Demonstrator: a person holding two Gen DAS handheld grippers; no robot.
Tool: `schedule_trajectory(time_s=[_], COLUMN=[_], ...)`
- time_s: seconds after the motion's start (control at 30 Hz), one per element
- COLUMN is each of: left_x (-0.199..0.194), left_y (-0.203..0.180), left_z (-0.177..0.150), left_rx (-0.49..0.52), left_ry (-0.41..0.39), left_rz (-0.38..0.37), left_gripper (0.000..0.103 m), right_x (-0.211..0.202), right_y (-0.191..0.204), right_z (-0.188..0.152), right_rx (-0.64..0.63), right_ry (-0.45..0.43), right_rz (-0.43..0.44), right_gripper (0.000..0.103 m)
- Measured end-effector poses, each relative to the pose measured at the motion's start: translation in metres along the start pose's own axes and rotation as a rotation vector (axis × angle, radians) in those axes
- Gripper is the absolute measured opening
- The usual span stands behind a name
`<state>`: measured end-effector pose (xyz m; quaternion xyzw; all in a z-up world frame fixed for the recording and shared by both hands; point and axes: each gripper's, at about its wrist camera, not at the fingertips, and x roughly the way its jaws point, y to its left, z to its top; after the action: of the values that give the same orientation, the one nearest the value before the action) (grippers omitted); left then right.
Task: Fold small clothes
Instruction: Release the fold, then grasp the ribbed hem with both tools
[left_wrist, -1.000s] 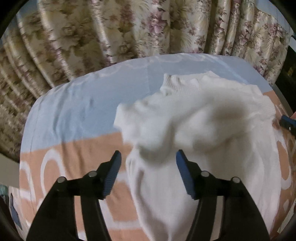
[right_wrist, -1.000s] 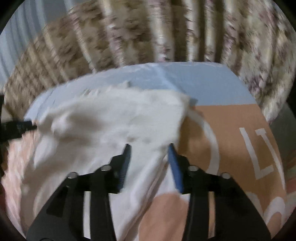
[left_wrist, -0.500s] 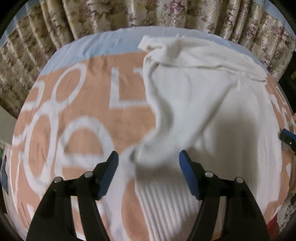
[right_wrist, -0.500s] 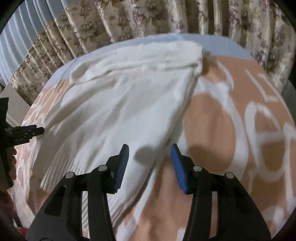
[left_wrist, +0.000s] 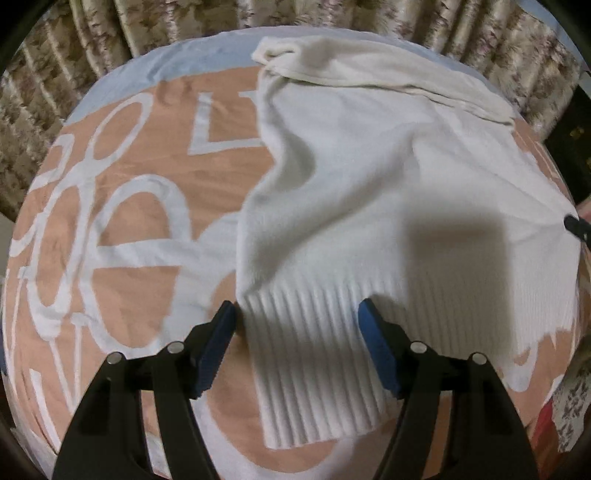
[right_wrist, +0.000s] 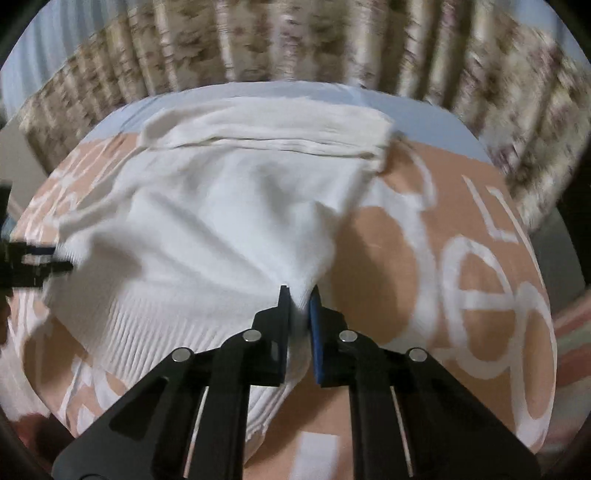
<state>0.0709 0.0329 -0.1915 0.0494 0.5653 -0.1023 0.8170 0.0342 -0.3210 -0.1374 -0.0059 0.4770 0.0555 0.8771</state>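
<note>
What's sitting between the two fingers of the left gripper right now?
The ribbed hem of the white sweater lies between them, untouched by the open left gripper, as the left wrist view shows.

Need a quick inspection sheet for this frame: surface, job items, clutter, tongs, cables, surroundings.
Surface: bedsheet, peach with big white lettering and a pale blue band at the far edge.
Job's things: white sweater spread flat, ribbed hem toward the cameras, far end folded over.
Clutter: nothing seen.
Tongs: left tongs open, straddling the ribbed hem corner, pads not pressing. Right tongs shut on the sweater's hem edge.
Cables: nothing seen.
Surroundings: floral curtains behind the bed.
</note>
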Motion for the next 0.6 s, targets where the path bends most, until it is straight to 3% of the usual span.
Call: schedule_trajectory(time_s=[0.1, 0.17, 0.23, 0.47, 0.6], left_x=[0.002, 0.002, -0.001, -0.028, -0.023], left_y=[-0.008, -0.014, -0.016, -0.005, 0.005], left_z=[0.001, 0.003, 0.004, -0.018, -0.026], left_rx=[0.008, 0.031, 0.027, -0.046, -0.060], left_ry=[0.003, 0.004, 0.017, 0.026, 0.079], left_rz=[-0.020, -0.020, -0.058, -0.118, -0.141], left_gripper=[0.069, 0.056, 0.014, 0.010, 0.010], right_x=[0.008, 0.012, 0.014, -0.005, 0.000], right_y=[-0.011, -0.009, -0.002, 0.004, 0.002], right_z=[-0.002, -0.005, -0.007, -0.013, -0.015], right_rx=[0.019, 0.011, -0.010, -0.041, -0.048], right_ry=[0.028, 0.038, 0.056, 0.091, 0.129], right_rz=[0.000, 0.006, 0.016, 0.057, 0.051], right_gripper=[0.010, 0.010, 0.010, 0.010, 0.011])
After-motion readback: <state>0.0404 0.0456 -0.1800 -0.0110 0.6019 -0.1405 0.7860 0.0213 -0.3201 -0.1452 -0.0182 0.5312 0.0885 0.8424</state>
